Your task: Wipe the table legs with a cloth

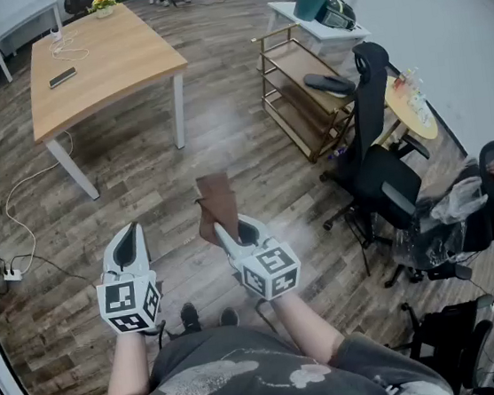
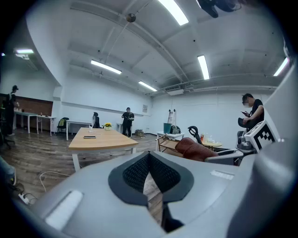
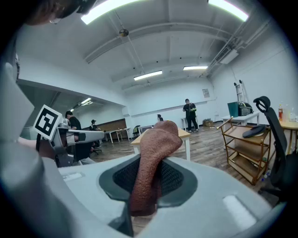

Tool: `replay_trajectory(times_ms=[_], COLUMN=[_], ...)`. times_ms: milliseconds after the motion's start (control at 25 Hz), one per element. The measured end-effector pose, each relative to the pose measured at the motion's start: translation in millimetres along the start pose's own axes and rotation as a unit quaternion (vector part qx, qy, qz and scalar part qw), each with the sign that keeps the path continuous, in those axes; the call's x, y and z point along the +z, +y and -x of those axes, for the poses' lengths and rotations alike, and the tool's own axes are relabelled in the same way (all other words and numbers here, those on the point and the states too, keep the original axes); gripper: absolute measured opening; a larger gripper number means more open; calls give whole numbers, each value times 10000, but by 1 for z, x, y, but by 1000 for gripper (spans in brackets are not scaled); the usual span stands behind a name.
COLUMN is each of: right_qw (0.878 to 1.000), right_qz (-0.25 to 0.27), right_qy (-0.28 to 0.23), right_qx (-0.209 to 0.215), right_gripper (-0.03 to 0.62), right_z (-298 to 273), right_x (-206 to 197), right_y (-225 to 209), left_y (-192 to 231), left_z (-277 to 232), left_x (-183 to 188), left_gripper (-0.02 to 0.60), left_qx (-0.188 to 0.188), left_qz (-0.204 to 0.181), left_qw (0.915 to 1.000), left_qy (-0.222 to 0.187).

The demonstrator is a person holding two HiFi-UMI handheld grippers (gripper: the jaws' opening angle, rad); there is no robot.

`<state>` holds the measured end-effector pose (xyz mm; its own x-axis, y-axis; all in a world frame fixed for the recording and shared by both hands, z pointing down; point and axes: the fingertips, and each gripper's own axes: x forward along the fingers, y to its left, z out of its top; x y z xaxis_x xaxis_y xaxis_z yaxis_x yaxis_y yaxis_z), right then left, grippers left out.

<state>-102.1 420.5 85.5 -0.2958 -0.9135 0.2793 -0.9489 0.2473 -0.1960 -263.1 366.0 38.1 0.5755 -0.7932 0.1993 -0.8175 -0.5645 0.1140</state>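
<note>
Wooden table (image 1: 115, 70) with white legs (image 1: 179, 111) stands at upper left on the plank floor (image 1: 251, 156), well apart from both tools. Left gripper (image 1: 130, 242): jaws together, nothing held, only a thin slit of floor visible between them in the left gripper view. Right gripper (image 1: 231, 232): jaws clamped on a brown cloth (image 1: 216, 203), which rises past the tips and folds over; black office chair (image 1: 378, 176) stands further right.
</note>
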Motion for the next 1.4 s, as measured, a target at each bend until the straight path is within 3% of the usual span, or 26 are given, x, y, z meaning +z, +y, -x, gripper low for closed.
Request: replay_trajectory(times_ms=[560, 720, 1000, 1400], right_qw=[10000, 10000, 9999, 9998], right_qz=[54, 2, -15, -72], right_qy=[74, 57, 87, 207], right_qx=[6, 56, 123, -38], right_gripper=[86, 86, 87, 87], right_z=[11, 23, 33, 0], right_x=[-10, -14, -21, -24], right_y=[-9, -18, -39, -68], left_y=[-22, -44, -65, -46], left_z=[-4, -7, -10, -54], left_x=[-16, -8, -12, -27], left_gripper=[17, 17, 17, 17], left_qx=[2, -95, 77, -16], left_qz=[-198, -221, -338, -145], left_qw=[9997, 9997, 9994, 9999], left_qy=[166, 22, -45, 89])
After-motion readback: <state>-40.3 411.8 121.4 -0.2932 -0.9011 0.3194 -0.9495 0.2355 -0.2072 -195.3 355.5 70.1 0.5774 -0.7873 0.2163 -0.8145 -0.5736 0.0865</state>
